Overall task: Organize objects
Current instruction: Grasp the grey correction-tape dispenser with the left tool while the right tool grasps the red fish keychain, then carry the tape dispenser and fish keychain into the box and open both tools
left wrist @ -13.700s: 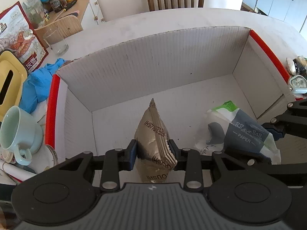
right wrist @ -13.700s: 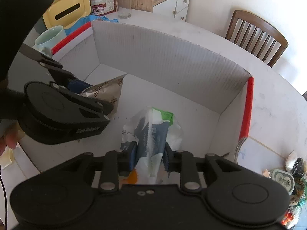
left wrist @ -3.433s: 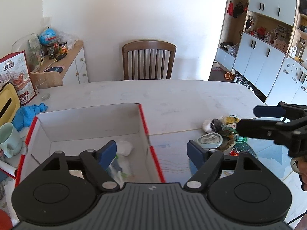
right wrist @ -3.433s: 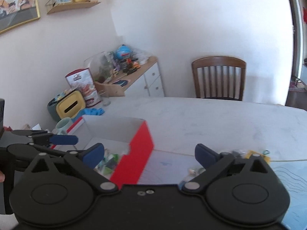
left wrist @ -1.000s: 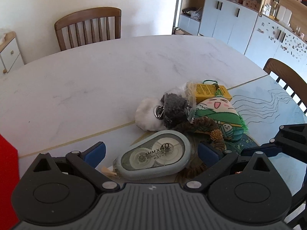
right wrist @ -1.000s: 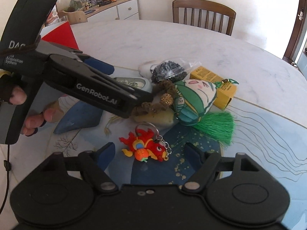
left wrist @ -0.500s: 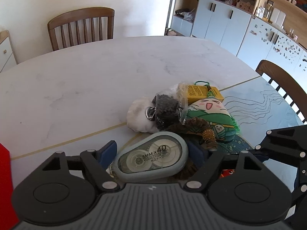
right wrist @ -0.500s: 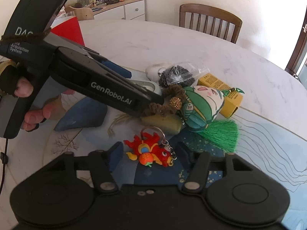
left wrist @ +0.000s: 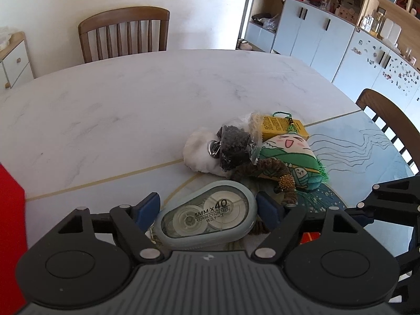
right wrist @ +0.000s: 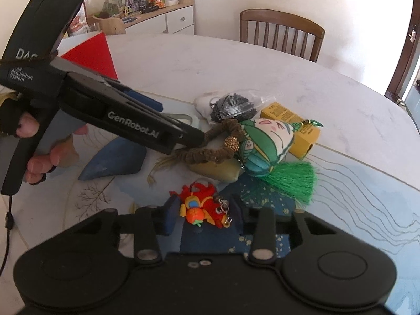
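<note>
In your left wrist view the grey-green teardrop correction tape dispenser [left wrist: 207,216] lies crosswise, pinched between your left gripper [left wrist: 208,208] pads, while your right wrist view shows the red plush keychain [right wrist: 203,207] between your closing right gripper [right wrist: 203,214].

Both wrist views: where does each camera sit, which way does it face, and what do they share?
Left wrist: on the left gripper, looking down along its jaws at the correction tape pinched between them; the right gripper's tip shows at right.
Right wrist: on the right gripper, looking down at the red keychain between its closing jaws; the left gripper and hand show at left.
Shared: the green doll, yellow box, marble table.
</note>
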{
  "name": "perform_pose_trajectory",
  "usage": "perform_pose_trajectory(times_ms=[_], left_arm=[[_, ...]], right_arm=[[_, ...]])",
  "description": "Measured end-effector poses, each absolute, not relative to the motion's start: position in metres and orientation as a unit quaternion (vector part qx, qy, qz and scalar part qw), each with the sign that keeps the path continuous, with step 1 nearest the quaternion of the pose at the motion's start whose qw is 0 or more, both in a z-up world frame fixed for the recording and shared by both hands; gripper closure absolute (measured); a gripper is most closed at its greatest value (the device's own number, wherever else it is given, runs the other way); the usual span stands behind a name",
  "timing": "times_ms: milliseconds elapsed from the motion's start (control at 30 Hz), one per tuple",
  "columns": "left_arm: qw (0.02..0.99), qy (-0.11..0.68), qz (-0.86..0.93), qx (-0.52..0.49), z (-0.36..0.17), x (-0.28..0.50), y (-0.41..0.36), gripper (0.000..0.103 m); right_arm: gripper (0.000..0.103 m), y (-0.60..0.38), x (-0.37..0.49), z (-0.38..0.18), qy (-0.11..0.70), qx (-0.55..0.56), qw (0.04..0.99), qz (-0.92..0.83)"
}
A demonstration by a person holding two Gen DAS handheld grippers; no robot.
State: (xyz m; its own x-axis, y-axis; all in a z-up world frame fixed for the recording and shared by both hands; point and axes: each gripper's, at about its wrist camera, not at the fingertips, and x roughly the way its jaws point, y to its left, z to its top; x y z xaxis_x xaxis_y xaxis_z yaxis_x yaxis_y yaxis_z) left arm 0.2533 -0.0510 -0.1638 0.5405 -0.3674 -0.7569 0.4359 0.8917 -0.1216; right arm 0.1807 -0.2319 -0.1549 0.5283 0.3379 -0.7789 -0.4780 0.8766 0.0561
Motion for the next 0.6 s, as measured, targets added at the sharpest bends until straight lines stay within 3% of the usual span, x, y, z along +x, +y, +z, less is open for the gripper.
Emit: perform_pose_trajectory(times_ms=[600], left_arm=[[0.880, 0.420, -0.222, 0.016, -0.130, 0.209, -0.033, 0.023]], right_arm=[[0.064, -0.247, 0.154, -0.112, 0.396, -0.063, 0.885, 0.236]])
